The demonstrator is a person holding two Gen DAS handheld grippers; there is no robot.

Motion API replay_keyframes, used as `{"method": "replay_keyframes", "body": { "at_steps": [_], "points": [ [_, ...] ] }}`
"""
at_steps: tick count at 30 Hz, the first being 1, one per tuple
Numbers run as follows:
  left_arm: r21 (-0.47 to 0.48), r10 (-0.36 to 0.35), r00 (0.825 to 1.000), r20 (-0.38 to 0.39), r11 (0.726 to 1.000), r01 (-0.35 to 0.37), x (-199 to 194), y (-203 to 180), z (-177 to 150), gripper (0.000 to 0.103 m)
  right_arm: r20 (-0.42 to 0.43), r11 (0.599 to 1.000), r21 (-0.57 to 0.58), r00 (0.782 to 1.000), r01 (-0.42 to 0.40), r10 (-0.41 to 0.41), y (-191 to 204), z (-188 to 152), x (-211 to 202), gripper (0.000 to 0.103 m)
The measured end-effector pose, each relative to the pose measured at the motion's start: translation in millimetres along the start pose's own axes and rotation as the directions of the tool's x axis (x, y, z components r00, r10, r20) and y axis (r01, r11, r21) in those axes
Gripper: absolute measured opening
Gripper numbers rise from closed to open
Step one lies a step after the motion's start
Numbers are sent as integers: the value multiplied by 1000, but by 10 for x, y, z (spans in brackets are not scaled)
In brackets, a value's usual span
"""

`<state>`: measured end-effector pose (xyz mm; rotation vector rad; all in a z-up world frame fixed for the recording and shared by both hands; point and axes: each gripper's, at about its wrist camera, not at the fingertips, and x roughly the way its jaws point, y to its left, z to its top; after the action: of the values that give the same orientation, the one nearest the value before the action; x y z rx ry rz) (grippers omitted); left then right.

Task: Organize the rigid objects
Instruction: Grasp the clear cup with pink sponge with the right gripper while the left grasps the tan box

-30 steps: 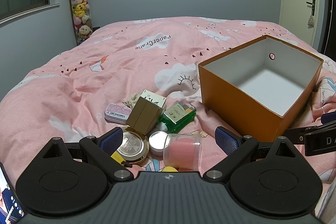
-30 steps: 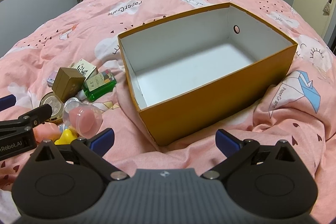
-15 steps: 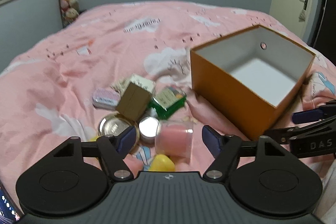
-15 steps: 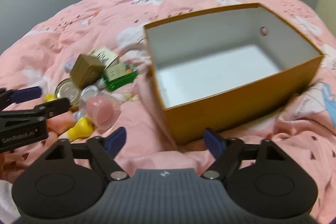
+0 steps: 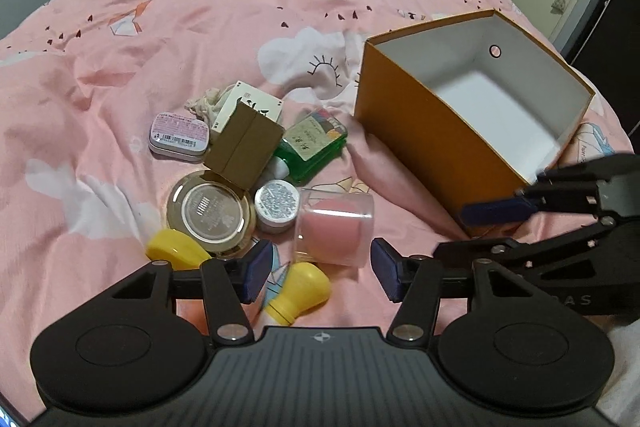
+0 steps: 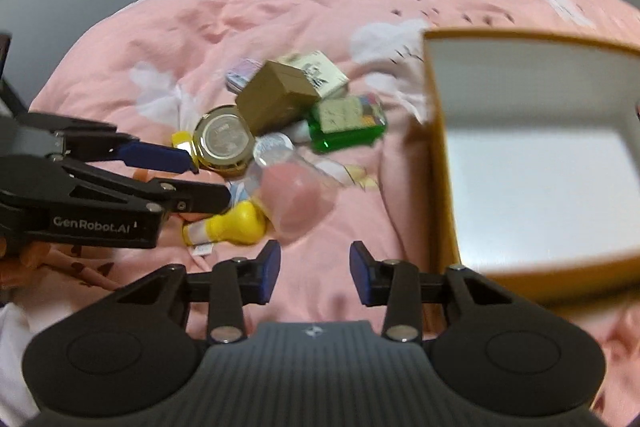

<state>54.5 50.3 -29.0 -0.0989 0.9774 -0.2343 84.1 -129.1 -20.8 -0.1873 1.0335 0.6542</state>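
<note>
**Both grippers closing in on the pile; box unfilled**

We found the left gripper (image 5: pixel 318 277) and right gripper (image 6: pixel 314 277) poised near the pile on the bed (image 5: pixel 160 27), fingers just narrowing, gripping nothing. The clear cup (image 5: pixel 336 227) lay nearest. The orange box (image 5: pixel 420 131) stood empty at right. In our judgement, the first pickup was pending; the next move calls for straddling the cup.

I see open pink bed cover (image 5: pixel 120 75) toward the bed's far edge and on the left. The tight clutter, from the brown cardboard carton (image 5: pixel 244 151) to the clear plastic cup (image 5: pixel 336 231), blocks the middle. Beside it the orange open-topped box (image 5: pixel 420 131) walls off the right, leaving a narrow lane.
</note>
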Motion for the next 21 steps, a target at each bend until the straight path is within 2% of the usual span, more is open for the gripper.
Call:
{"method": "replay_keyframes", "body": {
  "at_steps": [5, 6, 14, 18, 21],
  "points": [
    [-4, -3, 1000, -17, 1000, 3, 48, 127, 100, 66, -13, 994, -108, 1000, -24, 23, 27, 217, 225, 51],
    [-4, 4, 1000, -16, 1000, -4, 55, 156, 128, 66, -19, 991, -129, 999, -32, 29, 41, 251, 281, 55],
    [48, 80, 997, -5, 996, -80, 176, 329, 348, 70, -107, 944, -320, 993, -83, 51, 153, 473, 734, 64],
    [81, 102, 995, 0, 992, -102, 272, 363, 429, 71, -158, 932, -350, 986, -98, 45, 154, 580, 925, 68],
    [110, 97, 995, 1, 989, -97, 343, 371, 470, 72, -186, 938, -314, 978, -148, 92, 123, 662, 1039, 68]
  ]
}}
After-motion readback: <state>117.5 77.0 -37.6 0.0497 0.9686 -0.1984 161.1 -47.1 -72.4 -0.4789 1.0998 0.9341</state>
